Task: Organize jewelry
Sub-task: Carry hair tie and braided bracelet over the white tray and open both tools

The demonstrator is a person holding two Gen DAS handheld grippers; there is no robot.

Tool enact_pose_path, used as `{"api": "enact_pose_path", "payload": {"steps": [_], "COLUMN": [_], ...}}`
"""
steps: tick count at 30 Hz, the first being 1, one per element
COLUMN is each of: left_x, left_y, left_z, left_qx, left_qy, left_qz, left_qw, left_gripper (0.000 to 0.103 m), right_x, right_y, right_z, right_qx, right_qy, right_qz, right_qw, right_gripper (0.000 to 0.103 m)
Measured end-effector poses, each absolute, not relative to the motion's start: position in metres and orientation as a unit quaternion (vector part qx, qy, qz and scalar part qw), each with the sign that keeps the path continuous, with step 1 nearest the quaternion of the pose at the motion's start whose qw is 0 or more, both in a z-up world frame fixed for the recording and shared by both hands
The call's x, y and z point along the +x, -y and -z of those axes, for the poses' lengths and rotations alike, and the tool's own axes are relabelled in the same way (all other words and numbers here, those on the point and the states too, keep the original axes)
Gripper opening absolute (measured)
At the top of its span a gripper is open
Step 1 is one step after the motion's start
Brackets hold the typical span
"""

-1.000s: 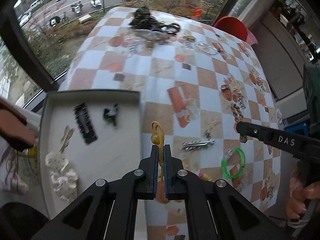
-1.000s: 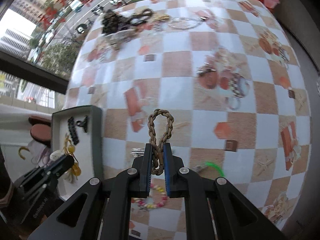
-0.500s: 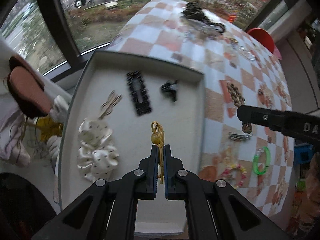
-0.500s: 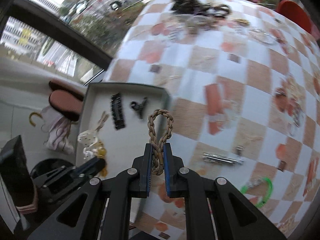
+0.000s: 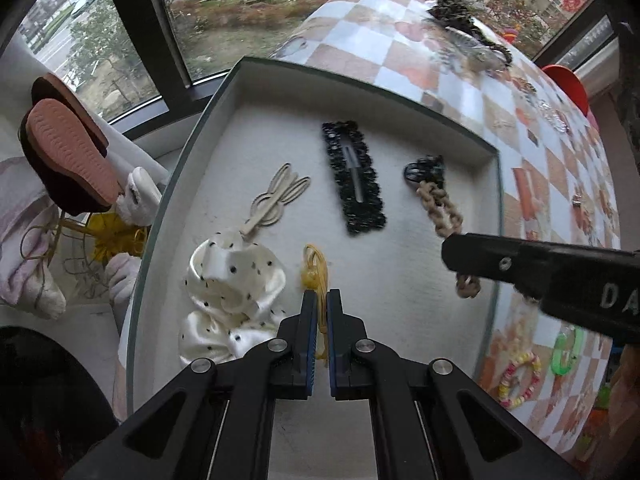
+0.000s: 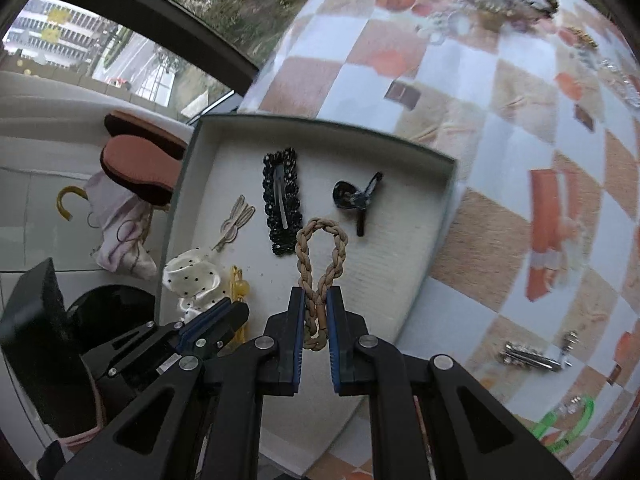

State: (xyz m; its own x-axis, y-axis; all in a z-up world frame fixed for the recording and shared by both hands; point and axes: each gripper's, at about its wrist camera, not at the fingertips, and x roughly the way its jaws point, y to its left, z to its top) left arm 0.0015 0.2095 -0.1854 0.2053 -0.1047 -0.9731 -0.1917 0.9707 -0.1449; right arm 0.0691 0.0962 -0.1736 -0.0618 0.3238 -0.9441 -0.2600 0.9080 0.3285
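Two hand-held grippers hang over a shallow white tray (image 5: 240, 92) that sits at the window-side edge of the counter (image 6: 460, 80) with its checked cloth. The left hand-held gripper (image 5: 319, 304) is clenched on a yellow hair tie (image 5: 314, 270), which sits over the tray's near half, just beside a white dotted scrunchie (image 5: 228, 292). The right hand-held gripper (image 6: 316, 300) is clenched on a braided tan hair tie (image 6: 320, 248), its loop over the middle of the tray.

Lying in the tray are a black beaded snap clip (image 5: 354, 178), a beige rabbit-shaped clip (image 5: 276, 200) and a small dark claw clip (image 5: 424, 170); in the left view the braided tie's far end overlaps the claw clip, and whether they touch I cannot tell.

Only the right wrist view shows a silver barrette (image 6: 528, 358) near the counter's near edge; its green bangle (image 6: 568, 420) is partly hidden in the left view by the right tool. Only the left view shows a pastel bead bracelet (image 5: 520, 380). Beyond the tray's outer rim, off the counter, lie a slipper (image 5: 68, 156) and a bundle of cloth (image 6: 120, 236).
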Motion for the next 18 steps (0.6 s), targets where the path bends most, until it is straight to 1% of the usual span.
{"api": "enact_pose_path", "payload": {"steps": [12, 18], "left_x": [0.005, 0.004], "left_y": [-0.209, -0.205], "left_z": [0.197, 0.196], "left_qx": [-0.095, -0.082], "left_qy": [-0.629, -0.632], "left_qz": [-0.043, -0.047], "left_qw": [0.77, 0.769], "left_gripper": [0.008, 0.008], "right_x": [0.085, 0.088], "right_y": [-0.101, -0.102], "right_z": [0.199, 0.2], "right_qx": [0.001, 0.0], "right_qy": [-0.705, -0.705], "right_qz": [-0.194, -0.197], "right_qw": [0.682, 0.682], "right_gripper": [0.012, 0.014]}}
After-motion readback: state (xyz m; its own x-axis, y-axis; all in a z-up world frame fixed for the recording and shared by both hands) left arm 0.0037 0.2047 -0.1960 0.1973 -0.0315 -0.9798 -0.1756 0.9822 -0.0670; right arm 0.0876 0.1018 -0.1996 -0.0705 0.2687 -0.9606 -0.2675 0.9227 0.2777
